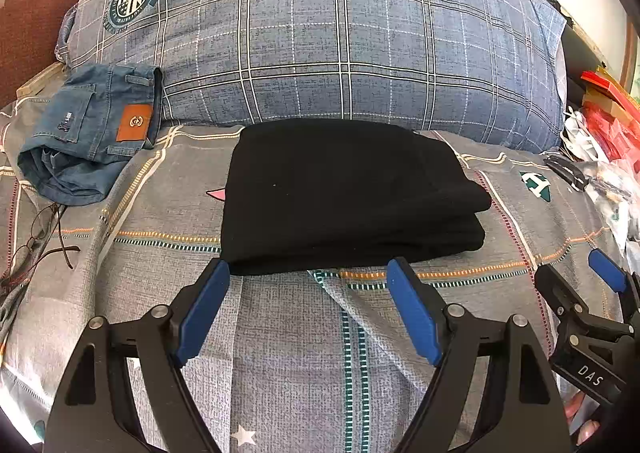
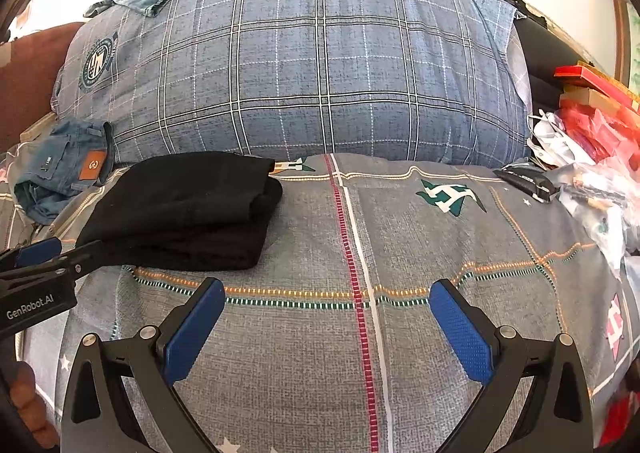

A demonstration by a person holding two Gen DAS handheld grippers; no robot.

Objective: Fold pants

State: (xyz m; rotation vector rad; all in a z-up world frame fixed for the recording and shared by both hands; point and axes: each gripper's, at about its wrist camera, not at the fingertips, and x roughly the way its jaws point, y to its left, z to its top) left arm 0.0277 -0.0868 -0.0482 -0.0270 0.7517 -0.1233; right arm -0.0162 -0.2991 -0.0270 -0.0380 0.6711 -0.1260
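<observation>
Right in front of the left tool [image 1: 308, 273], just past its blue tips, sits the black pants [image 1: 344, 197], folded into a thick squarish stack of soft matte knit, layered edges showing on the right side. The left tool is spread wide and holding nothing; one textured blue rubber pad [image 1: 206, 307] is close to the stack's near left corner, though I can't tell if it's touching. The right tool [image 2: 326, 289] is spread wide too, empty, hovering over bare bedspread [image 2: 400, 237], with the pants off to its front-left.

The bedspread is a grey woven-look cotton with dashed orange, green and red lines and little star prints, a bit rumpled. Beyond both tools there's a big puffy pillow [image 1: 340, 33] in blue-grey plaid with a round crest badge. Ahead and left of the left tool lie folded blue jeans [image 1: 88, 141], faded denim with a tan leather patch, and nearer on that side thin wire-frame glasses [image 1: 36, 241]. Off to the far right is crinkly red and clear plastic packaging [image 2: 592, 125].
</observation>
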